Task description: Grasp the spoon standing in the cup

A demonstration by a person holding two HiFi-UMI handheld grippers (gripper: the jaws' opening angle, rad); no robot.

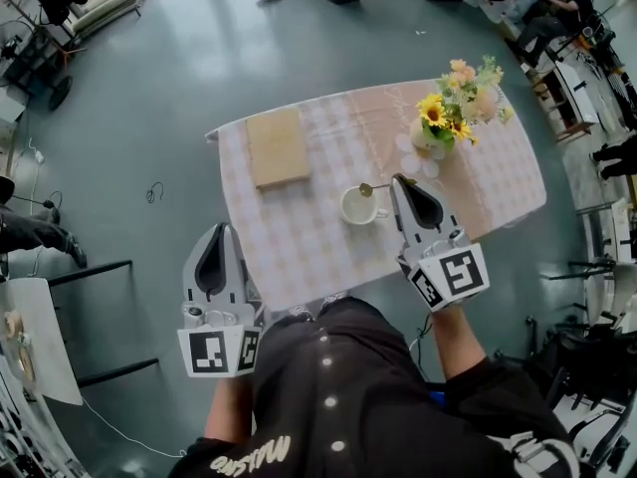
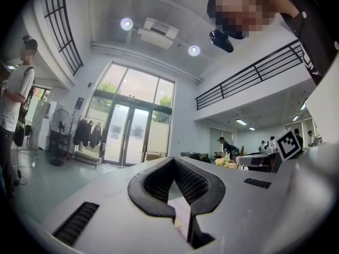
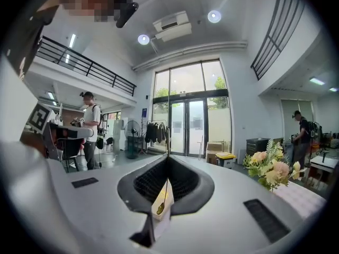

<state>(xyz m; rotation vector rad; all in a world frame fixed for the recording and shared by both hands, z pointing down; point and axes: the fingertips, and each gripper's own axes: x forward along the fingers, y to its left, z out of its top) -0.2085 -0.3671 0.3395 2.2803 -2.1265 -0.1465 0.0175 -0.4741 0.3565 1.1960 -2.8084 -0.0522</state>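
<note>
Spoon (image 1: 371,187) was pinched by its handle in R gripper (image 1: 401,180) jaws, which were closed on it. It stuck out left over the far rim of white cup (image 1: 358,208), approx mid bench (image 1: 299,247). L gripper (image 1: 221,229) was at bench's near-left edge, jaws closed w/ nothing btwn. Flowers (image 1: 453,108) stood far right, tan board (image 1: 277,147) far left.

The cup (image 1: 358,208) is 1 small white mug. It stands upright on the checked tablecloth (image 1: 289,237), toward the table's near edge, with its handle pointing right. The spoon (image 1: 370,188) is thin and gold-coloured. Its bowl sits just at the cup's far rim, and its handle slants off to the right, pinched in the closed tips of the right gripper (image 1: 400,179).
</note>
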